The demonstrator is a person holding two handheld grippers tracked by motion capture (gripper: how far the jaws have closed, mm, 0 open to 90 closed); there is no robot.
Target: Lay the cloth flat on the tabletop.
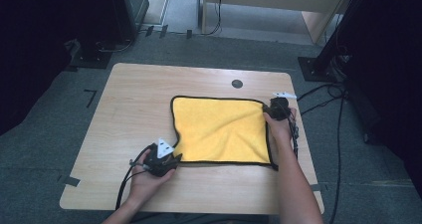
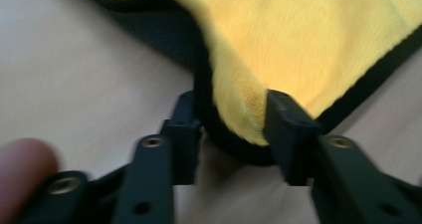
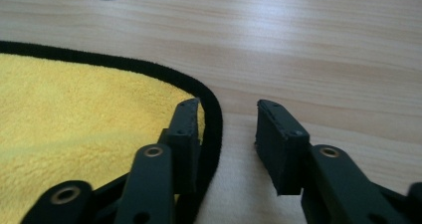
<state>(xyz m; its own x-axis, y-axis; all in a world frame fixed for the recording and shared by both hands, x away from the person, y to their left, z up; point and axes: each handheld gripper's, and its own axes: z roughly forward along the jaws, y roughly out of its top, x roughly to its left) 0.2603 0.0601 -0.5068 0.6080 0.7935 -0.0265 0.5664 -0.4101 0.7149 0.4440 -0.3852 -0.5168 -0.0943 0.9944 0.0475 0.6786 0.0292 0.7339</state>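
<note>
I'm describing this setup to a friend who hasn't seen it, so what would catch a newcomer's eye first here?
The bright yellow terry cloth with black edging stands out first, spread on the right half of the pale wooden table. At its near left corner the left gripper has a raised fold of cloth between its fingers. At the far right corner the right gripper straddles the black hem, fingers apart.

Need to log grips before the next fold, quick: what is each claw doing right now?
Left claw: open, lifted corner of the yellow cloth between its jaws, not pinched.
Right claw: open over the cloth's black edge, holding nothing.
</note>
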